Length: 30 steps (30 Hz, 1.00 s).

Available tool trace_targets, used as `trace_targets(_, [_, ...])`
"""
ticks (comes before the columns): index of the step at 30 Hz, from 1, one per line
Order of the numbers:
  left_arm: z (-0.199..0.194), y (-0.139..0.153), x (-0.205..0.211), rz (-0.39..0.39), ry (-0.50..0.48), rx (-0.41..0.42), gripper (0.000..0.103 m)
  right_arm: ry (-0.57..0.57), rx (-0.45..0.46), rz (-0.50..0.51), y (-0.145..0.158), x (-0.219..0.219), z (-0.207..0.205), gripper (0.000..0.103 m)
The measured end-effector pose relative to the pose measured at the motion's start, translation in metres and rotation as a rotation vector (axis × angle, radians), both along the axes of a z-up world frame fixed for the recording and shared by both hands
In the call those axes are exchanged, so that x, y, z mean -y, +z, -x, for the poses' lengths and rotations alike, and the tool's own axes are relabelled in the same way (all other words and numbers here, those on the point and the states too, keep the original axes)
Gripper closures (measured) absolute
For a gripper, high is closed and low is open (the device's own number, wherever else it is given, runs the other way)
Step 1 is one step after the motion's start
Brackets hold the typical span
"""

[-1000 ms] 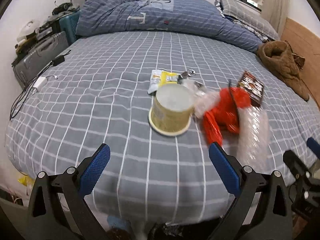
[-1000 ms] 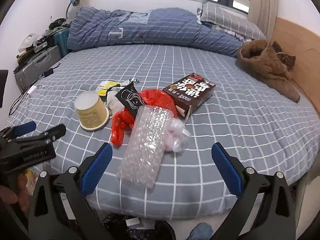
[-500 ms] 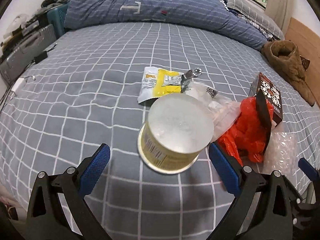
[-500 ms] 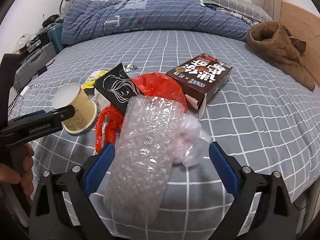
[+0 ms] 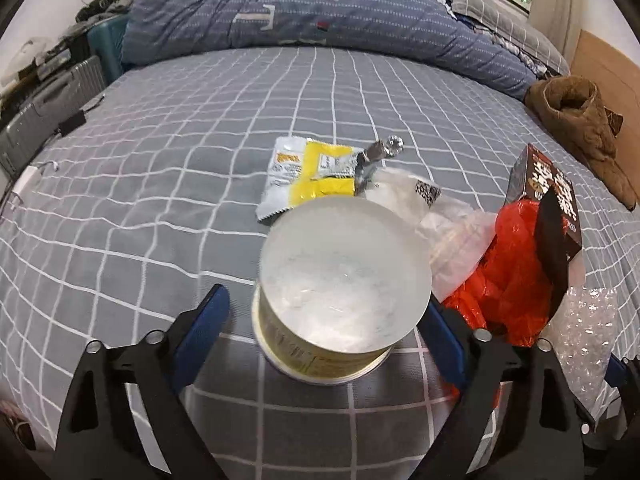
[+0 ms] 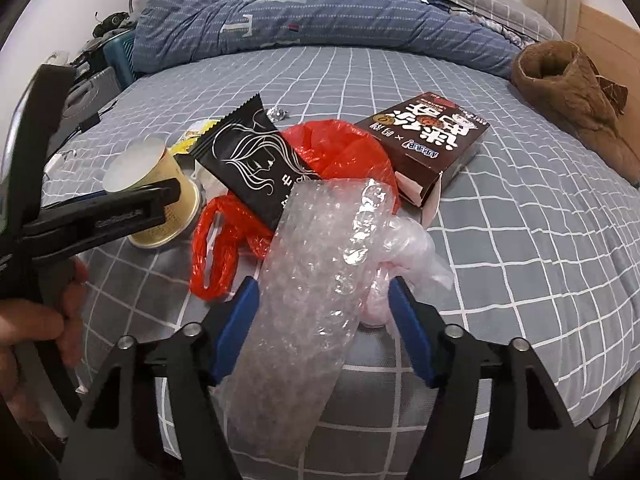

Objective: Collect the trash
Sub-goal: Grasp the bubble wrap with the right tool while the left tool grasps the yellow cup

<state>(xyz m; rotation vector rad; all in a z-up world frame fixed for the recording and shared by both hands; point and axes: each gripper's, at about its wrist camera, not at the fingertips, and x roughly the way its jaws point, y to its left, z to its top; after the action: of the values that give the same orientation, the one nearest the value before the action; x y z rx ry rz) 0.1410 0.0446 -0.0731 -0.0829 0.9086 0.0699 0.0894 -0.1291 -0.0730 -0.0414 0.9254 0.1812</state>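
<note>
An upturned yellow paper cup stands on the grey checked bed. My left gripper straddles it with jaws closing; a gap still shows at the left finger. Its finger also shows beside the cup in the right wrist view. A roll of bubble wrap lies between the fingers of my right gripper, whose jaws are closing around it. Around these lie a red plastic bag, a black sachet, a brown box, a yellow sachet and a clear bag.
A rumpled blue duvet and pillows fill the far end of the bed. A brown garment lies at the right edge. A suitcase and a charger with its cable sit on the left. The bed's near edge is just below both grippers.
Both grippers have come down and forward over the bed. The left now has the cup between its fingers, the right the bubble wrap. Both pairs of jaws stand narrower.
</note>
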Motion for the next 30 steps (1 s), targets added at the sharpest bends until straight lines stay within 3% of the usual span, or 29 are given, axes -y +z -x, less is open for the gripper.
trace_targets(2, [-0.002,-0.001,0.000,0.019,-0.005,0.001,0.027,0.009,-0.018,-0.022,-0.001,0.002,0.000,0.054])
trace_targets(4, [-0.002,-0.002,-0.001,0.027,-0.005,0.009,0.027,0.020,-0.040,-0.048,-0.003,0.004,-0.001,0.075])
trace_targets(5, [-0.002,-0.003,-0.002,0.033,-0.002,0.014,0.027,0.029,-0.044,-0.053,-0.003,0.003,0.000,0.081])
trace_targets(30, [0.019,0.022,-0.001,0.032,-0.027,0.010,0.027,0.049,0.041,-0.065,0.035,0.010,0.018,0.084])
